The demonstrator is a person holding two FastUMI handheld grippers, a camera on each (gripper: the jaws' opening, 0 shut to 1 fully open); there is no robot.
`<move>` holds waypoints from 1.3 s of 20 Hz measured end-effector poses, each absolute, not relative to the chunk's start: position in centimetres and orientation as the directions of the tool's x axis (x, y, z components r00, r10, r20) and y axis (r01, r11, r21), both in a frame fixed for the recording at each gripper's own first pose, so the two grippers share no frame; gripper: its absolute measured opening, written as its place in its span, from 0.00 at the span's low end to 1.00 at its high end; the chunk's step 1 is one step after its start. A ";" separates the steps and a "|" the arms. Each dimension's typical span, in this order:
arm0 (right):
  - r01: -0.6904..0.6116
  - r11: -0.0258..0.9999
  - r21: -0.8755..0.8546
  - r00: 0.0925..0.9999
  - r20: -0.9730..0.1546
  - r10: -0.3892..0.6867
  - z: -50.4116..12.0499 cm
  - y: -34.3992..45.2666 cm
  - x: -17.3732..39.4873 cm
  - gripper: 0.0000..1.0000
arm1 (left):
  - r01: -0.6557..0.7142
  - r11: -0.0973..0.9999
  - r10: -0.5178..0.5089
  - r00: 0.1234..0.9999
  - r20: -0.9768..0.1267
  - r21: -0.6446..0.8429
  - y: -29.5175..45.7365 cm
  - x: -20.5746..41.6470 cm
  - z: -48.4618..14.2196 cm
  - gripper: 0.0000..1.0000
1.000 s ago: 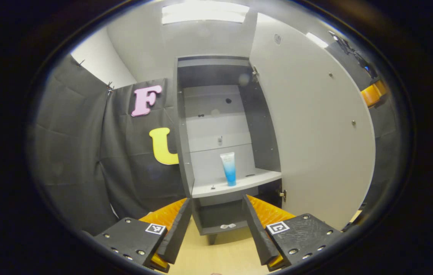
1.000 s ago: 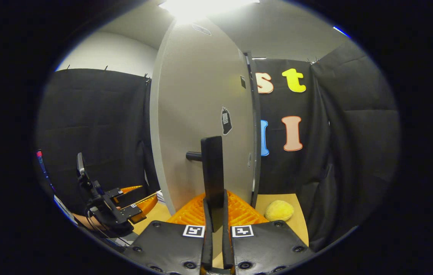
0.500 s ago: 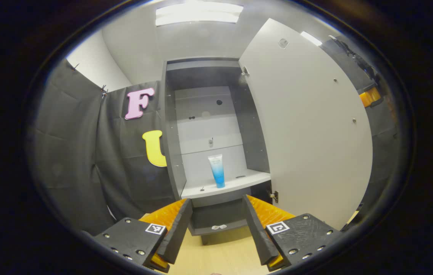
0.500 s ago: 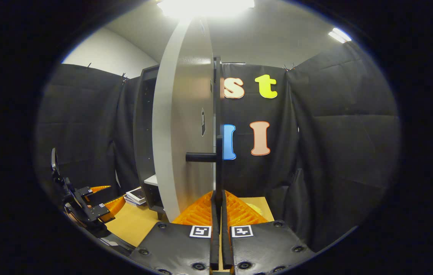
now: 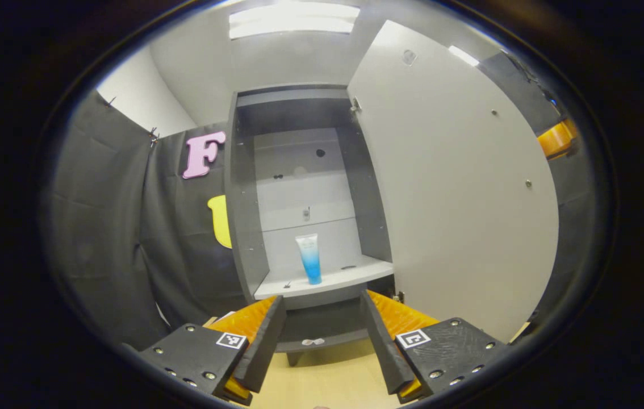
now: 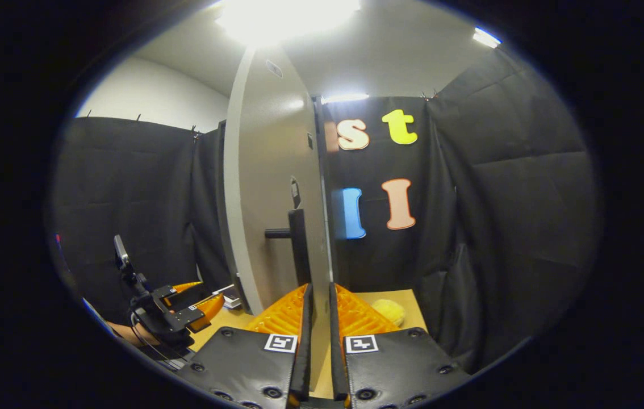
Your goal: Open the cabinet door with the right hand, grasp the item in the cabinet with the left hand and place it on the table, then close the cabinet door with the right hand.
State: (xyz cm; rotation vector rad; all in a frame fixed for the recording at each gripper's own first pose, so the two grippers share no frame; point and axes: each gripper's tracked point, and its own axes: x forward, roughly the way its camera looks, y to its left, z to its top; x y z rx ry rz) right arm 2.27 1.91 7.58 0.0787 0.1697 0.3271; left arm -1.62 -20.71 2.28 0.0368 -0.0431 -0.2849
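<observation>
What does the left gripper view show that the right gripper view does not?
Left gripper view: the inside of the cabinet, with a blue-and-white tube standing upright on a shelf, and the inner face of the cabinet door. Right gripper view: the door's outer face with its dark handle, a yellow soft thing and the left tool, open. Both: the open door and the wooden table.

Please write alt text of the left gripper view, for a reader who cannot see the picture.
An open grey cabinet stands ahead, with a blue-and-white tube upright on its shelf and the door swung wide to the right. The left gripper is open at the bottom of the view, apart from the tube, above a wooden table.
</observation>
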 end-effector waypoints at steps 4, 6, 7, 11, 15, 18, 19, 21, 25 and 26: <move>-0.223 0.967 0.126 0.957 -0.159 0.242 6.1 -2.8 3.5 0.48 | 0.252 0.968 -0.252 0.967 0.026 0.020 -22.8 0.4 2.6 0.80; -0.126 0.985 0.116 0.975 -0.167 0.144 5.0 -5.9 4.3 0.77 | 0.243 0.970 -0.243 0.970 0.018 0.010 -23.3 1.7 2.9 0.80; -0.088 0.990 0.110 0.980 -0.170 0.106 4.6 -6.7 5.0 0.92 | 0.238 0.971 -0.238 0.971 0.018 0.003 -23.4 2.6 3.2 0.80; -0.014 0.994 0.107 0.979 -0.199 0.035 2.6 -8.9 6.8 0.98 | 0.228 0.974 -0.228 0.974 0.020 -0.017 -23.5 6.4 4.5 0.80; 0.019 0.994 0.110 0.973 -0.231 0.007 1.2 -8.9 8.3 0.98 | 0.217 0.976 -0.217 0.975 0.043 -0.002 -23.1 11.4 5.9 0.80; 0.059 0.995 0.086 0.969 -0.244 -0.037 0.8 -9.6 9.5 0.98 | 0.227 0.974 -0.226 0.973 0.036 -0.015 -23.6 14.6 5.8 0.80; 0.070 0.994 0.086 0.968 -0.247 -0.047 0.6 -9.6 9.7 0.98 | 0.233 0.972 -0.232 0.972 0.034 -0.021 -23.9 15.5 5.6 0.80; 0.087 0.993 0.085 0.966 -0.253 -0.062 0.5 -9.5 10.4 0.98 | 0.241 0.970 -0.240 0.970 0.025 -0.024 -24.3 17.3 5.4 0.80; 0.129 0.989 0.073 0.959 -0.264 -0.106 0.2 -9.9 11.6 0.98 | 0.260 0.965 -0.261 0.965 -0.011 -0.028 -25.1 21.0 3.8 0.80; 0.134 0.988 0.076 0.958 -0.264 -0.110 0.2 -9.8 11.9 0.98 | 0.266 0.963 -0.267 0.963 -0.023 -0.031 -25.3 21.7 3.5 0.81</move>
